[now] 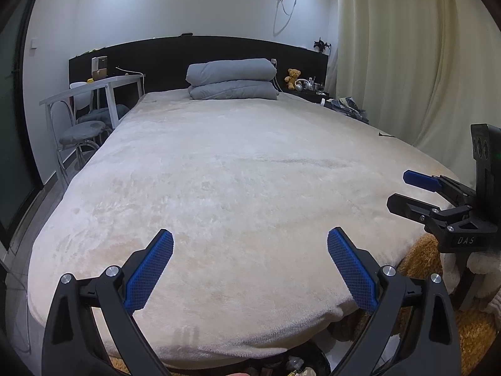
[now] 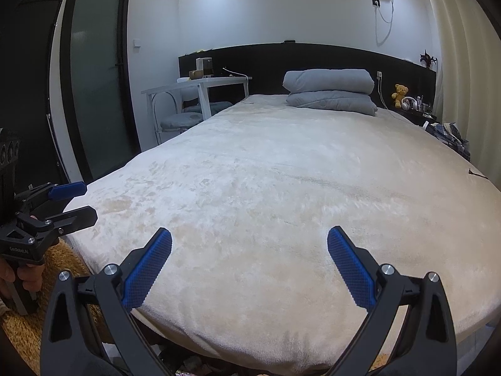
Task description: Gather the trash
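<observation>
Through my left wrist camera, my left gripper [image 1: 250, 269] hangs over the near edge of the wide bed covered in a cream plush blanket [image 1: 238, 188], its two blue-padded black fingers spread wide with nothing between them. At the far right of this view my right gripper [image 1: 404, 188] juts in over the bed's right edge, its blue pad and black finger apart and empty. Far across the bed, a folded grey quilt [image 1: 231, 80] lies against the long black headboard [image 1: 200, 53], with a small yellow teddy bear [image 1: 292, 77] on the dark bedside stand to its right. A white desk [image 1: 94, 89] with grey-cushioned stools stands on the left, and a cream curtain [image 1: 407, 56] hangs on the right. A small dark scrap [image 1: 385, 134] lies on the blanket near the far right edge. Below the bed's near edge, low in the view, sits crumpled litter [image 1: 297, 365] in shadow; I cannot tell what it is.

Through my right wrist camera, my right gripper [image 2: 249, 269] likewise hovers over the near edge of the blanket, fingers splayed and empty. My left gripper [image 2: 81, 200] shows at the left, held by my hand [image 2: 26, 277] over a shaggy mustard rug [image 2: 62, 260], fingers parted. The dark scrap [image 2: 477, 174] sits at the bed's right edge, and crumpled litter [image 2: 194, 362] lies under the near edge.
</observation>
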{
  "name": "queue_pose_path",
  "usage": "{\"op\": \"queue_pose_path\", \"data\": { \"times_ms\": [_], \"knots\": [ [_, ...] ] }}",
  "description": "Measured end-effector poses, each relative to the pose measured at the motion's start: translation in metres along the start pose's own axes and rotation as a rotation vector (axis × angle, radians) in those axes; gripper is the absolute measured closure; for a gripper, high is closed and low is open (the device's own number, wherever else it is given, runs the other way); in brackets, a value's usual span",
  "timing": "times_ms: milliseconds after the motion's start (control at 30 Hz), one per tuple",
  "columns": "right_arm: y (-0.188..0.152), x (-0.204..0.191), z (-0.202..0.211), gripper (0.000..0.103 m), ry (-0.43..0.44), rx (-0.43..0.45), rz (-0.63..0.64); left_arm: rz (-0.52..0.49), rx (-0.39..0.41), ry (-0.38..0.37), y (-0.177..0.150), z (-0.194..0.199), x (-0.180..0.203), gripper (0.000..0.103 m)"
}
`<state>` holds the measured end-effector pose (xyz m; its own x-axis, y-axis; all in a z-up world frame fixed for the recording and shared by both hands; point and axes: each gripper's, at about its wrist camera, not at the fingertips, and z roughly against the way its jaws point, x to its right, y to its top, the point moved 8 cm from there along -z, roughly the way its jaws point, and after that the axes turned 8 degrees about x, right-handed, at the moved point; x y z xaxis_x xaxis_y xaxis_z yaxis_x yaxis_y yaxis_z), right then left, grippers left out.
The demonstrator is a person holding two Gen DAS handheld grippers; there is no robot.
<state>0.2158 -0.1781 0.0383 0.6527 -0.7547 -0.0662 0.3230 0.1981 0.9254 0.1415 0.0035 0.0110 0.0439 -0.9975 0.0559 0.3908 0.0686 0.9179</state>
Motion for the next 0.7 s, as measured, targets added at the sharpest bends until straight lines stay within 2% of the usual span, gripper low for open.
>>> {"op": "queue_pose_path", "data": {
  "times_ms": [700],
  "knots": [
    [-0.0014,-0.0005,-0.0019,0.005,-0.004,0.0,0.004,0.003,-0.002,0.005,-0.0002,-0.0002,-0.0008,0.006]
  ]
}}
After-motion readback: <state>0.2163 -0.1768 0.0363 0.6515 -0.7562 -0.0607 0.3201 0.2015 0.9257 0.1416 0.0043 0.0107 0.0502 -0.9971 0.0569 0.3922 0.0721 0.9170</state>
